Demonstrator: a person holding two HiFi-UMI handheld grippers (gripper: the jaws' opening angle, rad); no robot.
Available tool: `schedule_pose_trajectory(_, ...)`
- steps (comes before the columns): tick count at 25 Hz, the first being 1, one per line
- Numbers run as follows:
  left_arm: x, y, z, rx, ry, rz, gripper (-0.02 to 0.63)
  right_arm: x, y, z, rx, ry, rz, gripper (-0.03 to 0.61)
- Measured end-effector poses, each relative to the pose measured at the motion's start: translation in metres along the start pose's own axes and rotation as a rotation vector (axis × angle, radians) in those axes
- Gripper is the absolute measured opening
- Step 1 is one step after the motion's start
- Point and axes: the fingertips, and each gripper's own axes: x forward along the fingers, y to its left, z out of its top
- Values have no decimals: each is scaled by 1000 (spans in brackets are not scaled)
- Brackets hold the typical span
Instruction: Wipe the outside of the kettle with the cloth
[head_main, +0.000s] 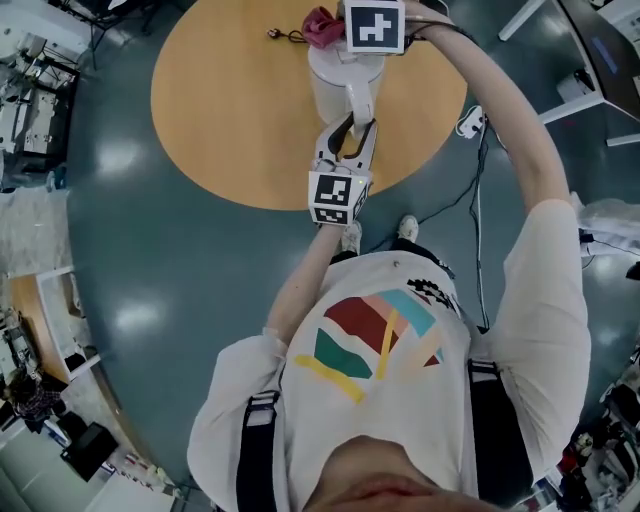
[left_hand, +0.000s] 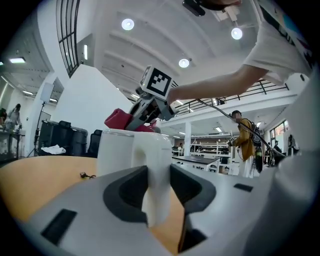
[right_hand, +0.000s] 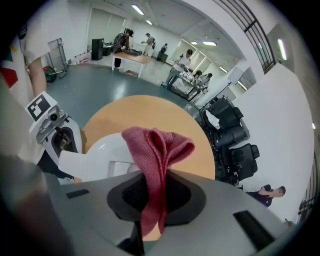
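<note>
A white kettle (head_main: 338, 82) stands upright near the far side of the round wooden table (head_main: 220, 110). My left gripper (head_main: 352, 127) comes in level from the near side, and its jaws are shut on the kettle's handle (left_hand: 156, 185). My right gripper (head_main: 336, 30) hangs over the kettle's far top edge, pointing steeply down. It is shut on a red cloth (right_hand: 156, 150), which bunches above the kettle's lid (right_hand: 102, 152). In the left gripper view the red cloth (left_hand: 120, 120) shows at the kettle's top rim. Whether the cloth touches the kettle I cannot tell.
A small black cable end (head_main: 286, 36) lies on the table just left of the cloth. A white plug with a black cord (head_main: 470, 121) lies on the floor right of the table. Black cases (right_hand: 231, 135) stand beyond the table's far side.
</note>
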Motion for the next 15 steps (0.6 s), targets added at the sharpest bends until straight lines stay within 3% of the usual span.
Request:
schedule_pose_trajectory(1,1,0,0,0,2,-15,167,2,1,-2,6,34,24,46)
schedule_pose_trajectory(4,4,-3,6,6,10,-55,167,-8,21,-41,104,289,142,46)
schedule_pose_trajectory(5,3,-5,8,8,11,-64,167,-12,26,-46,117,332,159,46)
schedule_pose_trajectory(8,3,-10,7,9,10,-75,167,-17,33,-39,68,333,150,46)
schedule_pose_trajectory(12,7,-14,6,14,11,-87,167,-21,40,-17,-145,282,61,46)
schedule_pose_trajectory(15,10,-20,3,34,11,-102,167,-25,50,-19,-228,293,17,46)
